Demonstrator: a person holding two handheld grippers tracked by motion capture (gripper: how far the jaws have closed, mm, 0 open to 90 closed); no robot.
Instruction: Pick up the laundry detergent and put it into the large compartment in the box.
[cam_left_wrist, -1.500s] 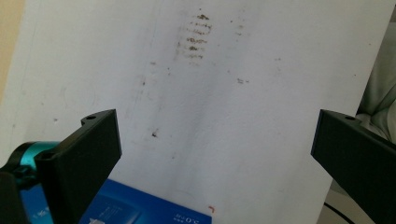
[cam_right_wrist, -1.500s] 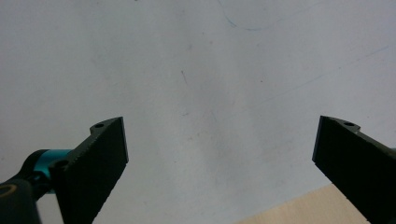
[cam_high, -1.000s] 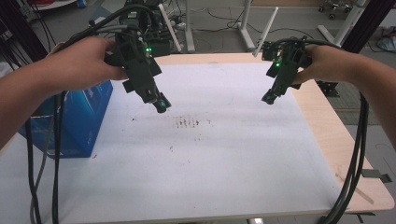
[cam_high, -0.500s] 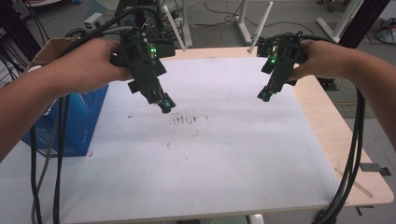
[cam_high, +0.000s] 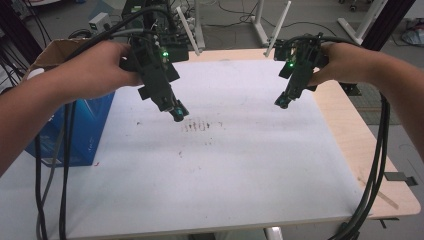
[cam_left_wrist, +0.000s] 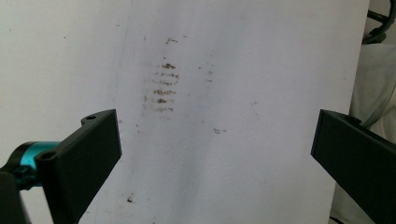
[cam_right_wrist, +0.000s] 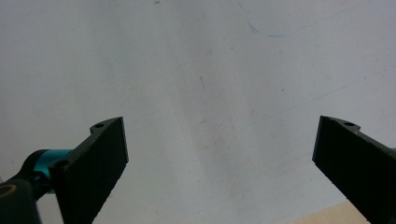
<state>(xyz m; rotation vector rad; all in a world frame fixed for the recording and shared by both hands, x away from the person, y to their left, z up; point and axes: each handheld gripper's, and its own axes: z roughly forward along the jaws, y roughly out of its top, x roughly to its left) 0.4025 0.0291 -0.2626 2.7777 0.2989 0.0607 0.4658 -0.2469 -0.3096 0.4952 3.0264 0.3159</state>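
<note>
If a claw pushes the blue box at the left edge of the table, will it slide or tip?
The blue box looks wide and low, with flat sides, so it would probably slide rather than tip. It seems to be cardboard, so likely light unless full; its contents cannot be seen. Black cables hanging across its front might drag on it.

Matt black plastic tongs (cam_left_wrist: 212, 154) over a smudged white matt sheet (cam_high: 225, 165) on pale wood table (cam_high: 380, 165)

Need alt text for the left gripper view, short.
The left tongs hang open and empty above a white table sheet, black jaws wide apart. Between them, farther up, sits a patch of brown smudged stripes.
</note>
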